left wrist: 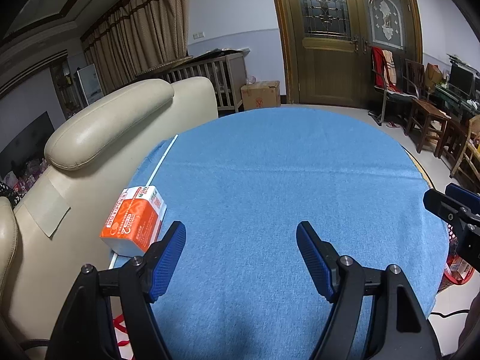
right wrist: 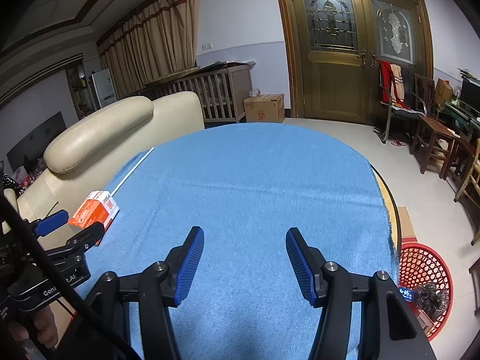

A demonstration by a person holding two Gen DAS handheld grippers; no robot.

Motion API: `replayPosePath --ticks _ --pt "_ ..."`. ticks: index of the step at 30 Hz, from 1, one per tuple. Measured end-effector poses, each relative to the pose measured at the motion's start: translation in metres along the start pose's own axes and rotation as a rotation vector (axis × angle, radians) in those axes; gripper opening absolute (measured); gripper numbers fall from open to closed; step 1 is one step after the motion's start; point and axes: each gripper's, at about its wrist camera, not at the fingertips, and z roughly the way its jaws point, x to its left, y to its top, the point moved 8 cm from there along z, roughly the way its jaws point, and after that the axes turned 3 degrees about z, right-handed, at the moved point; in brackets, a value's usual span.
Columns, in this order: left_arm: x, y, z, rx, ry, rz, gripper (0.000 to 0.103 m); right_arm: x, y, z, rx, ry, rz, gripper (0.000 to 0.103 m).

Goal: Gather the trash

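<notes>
An orange and white tissue pack lies at the left edge of the blue cloth, just ahead and left of my left gripper, which stands open with nothing between its fingers. In the right wrist view the same tissue pack sits far left, beside the left gripper. My right gripper hovers open over bare cloth. A red mesh basket on the floor at the right holds crumpled clear plastic and a blue wrapper. The right gripper shows at the right edge of the left wrist view.
A thin white rod lies along the cloth's left edge. A cream leather sofa stands close on the left. Beyond the table are a cardboard box, wooden doors, and wooden chairs at the right.
</notes>
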Motion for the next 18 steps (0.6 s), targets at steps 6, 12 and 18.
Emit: replayPosePath --ticks 6,12,18 --pt "-0.002 0.002 0.006 0.011 -0.007 0.000 0.077 -0.004 0.000 0.005 0.010 -0.005 0.006 0.061" --pt "-0.004 0.004 0.012 0.020 -0.012 0.003 0.077 -0.008 0.002 0.012 0.018 -0.009 0.019 0.061" --pt "-0.008 0.000 0.037 0.052 -0.032 -0.010 0.077 -0.023 -0.005 0.041 0.059 -0.048 0.014 0.065"
